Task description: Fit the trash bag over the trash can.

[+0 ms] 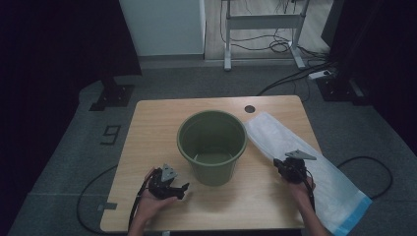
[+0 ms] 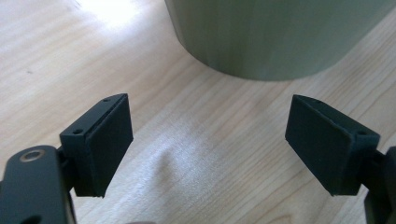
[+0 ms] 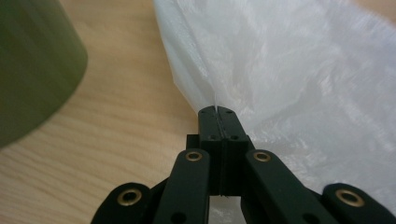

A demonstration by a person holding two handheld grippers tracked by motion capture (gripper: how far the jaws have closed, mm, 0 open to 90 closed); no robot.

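Plastic bag (image 3: 299, 70): its near edge is pinched between the right gripper (image 3: 218, 112)'s clenched jaws; its long axis runs ahead.
Green bin (image 1: 212, 146): left of those jaws, nearer them.
Left gripper (image 2: 208, 140): jaws released, empty, bin wall ahead.

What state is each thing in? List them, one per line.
Green bin: upright on the table, open-topped, nothing visible inside.
White plastic bag: lying flat beside the bin, one end hanging off the table edge, its near edge pinched.
Left tool: open, holding nothing.
Right tool: shut on the white plastic bag's edge.
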